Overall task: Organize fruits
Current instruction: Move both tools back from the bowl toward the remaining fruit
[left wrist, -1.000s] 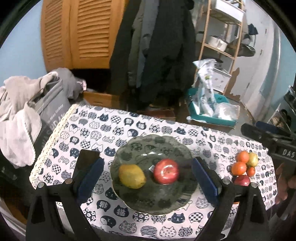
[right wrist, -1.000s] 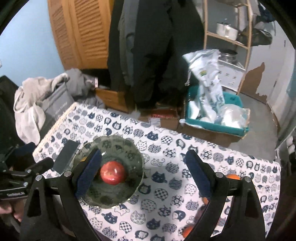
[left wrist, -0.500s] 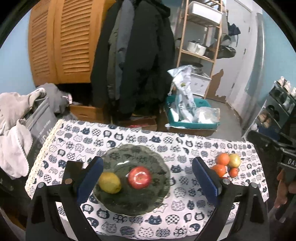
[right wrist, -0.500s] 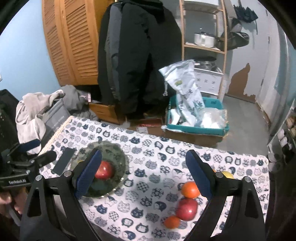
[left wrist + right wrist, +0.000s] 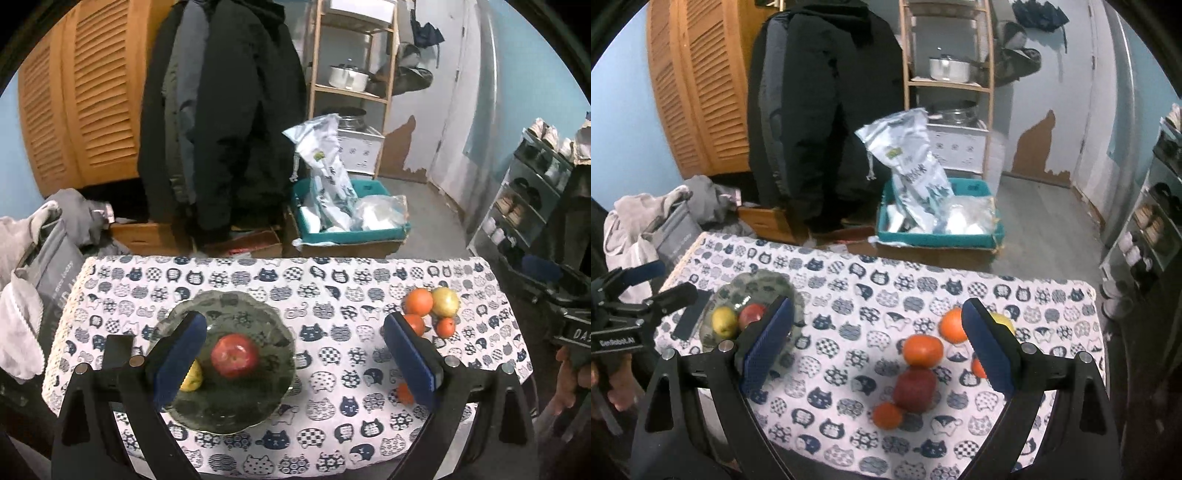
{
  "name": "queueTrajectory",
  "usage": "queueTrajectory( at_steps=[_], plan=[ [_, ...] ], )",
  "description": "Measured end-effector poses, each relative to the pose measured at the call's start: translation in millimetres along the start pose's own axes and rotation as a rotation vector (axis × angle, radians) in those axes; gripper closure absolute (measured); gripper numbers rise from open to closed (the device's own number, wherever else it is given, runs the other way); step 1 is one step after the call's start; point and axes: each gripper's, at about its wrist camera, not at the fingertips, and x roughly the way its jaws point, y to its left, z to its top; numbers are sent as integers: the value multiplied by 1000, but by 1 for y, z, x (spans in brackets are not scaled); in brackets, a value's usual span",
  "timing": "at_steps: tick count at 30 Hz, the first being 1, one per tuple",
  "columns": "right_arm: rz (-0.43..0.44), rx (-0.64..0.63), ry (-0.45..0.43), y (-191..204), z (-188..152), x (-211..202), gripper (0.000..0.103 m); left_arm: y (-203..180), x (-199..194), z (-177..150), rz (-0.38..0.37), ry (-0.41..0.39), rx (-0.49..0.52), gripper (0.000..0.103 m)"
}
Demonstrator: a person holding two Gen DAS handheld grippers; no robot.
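Cat-print tablecloth (image 5: 332, 280) covers the table. A dark phone-like slab (image 5: 117, 347) lies at 9 o'clock of the glass plate (image 5: 258, 398), just beside it. Beyond the table: a teal bin (image 5: 938, 236) of bags, hanging coats (image 5: 221, 110), a wooden shelf (image 5: 945, 88).

Your left gripper (image 5: 291, 362) is wide open, nothing between the pads; its left pad partly hides the yellow fruit (image 5: 192, 376) on the plate, and the red apple (image 5: 234, 355) sits beside it.

Your right gripper (image 5: 875, 350) is wide open too, empty. The loose pile lies inside its span: orange (image 5: 922, 350), dark red apple (image 5: 915, 389), small orange (image 5: 886, 415). Its right pad partly covers a yellow fruit (image 5: 1001, 319) at 2 o'clock.
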Motion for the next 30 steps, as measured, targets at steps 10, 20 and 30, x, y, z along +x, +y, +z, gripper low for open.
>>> queueTrajectory(
  at_steps=[10, 20, 30],
  plan=[
    [-41, 57, 86, -34, -24, 30, 11, -27, 37, -8, -15, 60, 45, 6],
    [-69, 107, 223, -58, -54, 80, 11, -32, 94, -23, 21, 172, 34, 6],
    [-67, 121, 385, -62, -96, 146, 11, -49, 152, -44, 39, 289, 64, 6]
  ],
)
